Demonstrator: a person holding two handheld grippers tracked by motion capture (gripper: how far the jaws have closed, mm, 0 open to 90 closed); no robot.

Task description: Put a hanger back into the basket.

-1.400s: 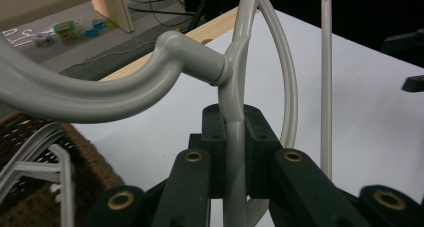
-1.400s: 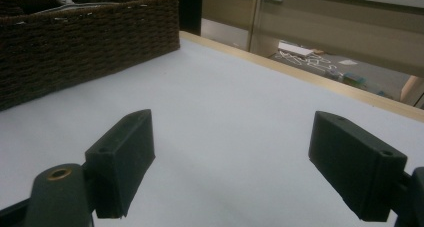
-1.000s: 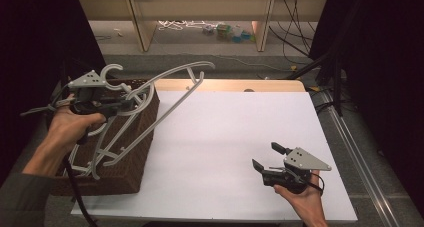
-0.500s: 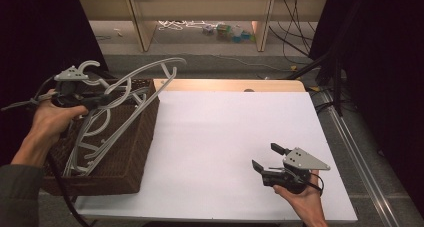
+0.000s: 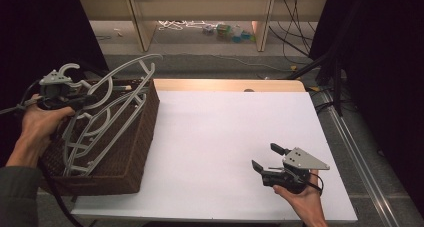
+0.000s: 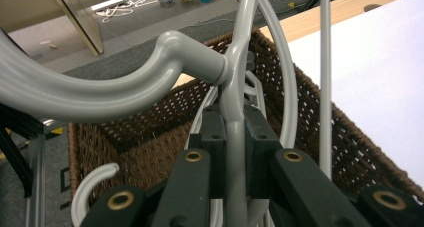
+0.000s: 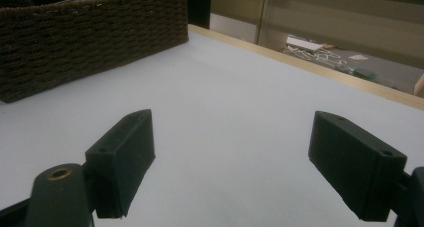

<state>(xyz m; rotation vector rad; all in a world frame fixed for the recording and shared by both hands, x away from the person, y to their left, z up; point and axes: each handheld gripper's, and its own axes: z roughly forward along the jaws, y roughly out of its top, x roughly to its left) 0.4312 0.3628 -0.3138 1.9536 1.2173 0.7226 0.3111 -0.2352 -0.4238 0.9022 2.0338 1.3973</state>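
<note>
A grey plastic hanger [image 5: 120, 79] leans over the brown wicker basket [image 5: 132, 152] at the table's left, its lower end inside the basket. My left gripper [image 5: 82, 101] is shut on the hanger's neck [image 6: 235, 137] just below the hook [image 6: 100, 92]; the left gripper view shows my left gripper [image 6: 234, 124] with both jaws pressed against that neck. More grey hangers [image 5: 82, 149] lie in the basket. My right gripper [image 5: 264, 157] rests low over the white table top [image 5: 215, 132] at the front right, open, and my right gripper [image 7: 230, 162] holds nothing.
The basket wall [image 7: 90, 37] stands far left of the right gripper. A wooden strip [image 5: 225, 85] edges the table's far side. Beyond it are shelf legs and cables on the floor [image 5: 200, 29]. A metal rail [image 5: 360, 157] runs along the right.
My left gripper has carried the hanger leftwards and down, from over the basket's right wall to over the basket's inside. The right gripper has stayed put.
</note>
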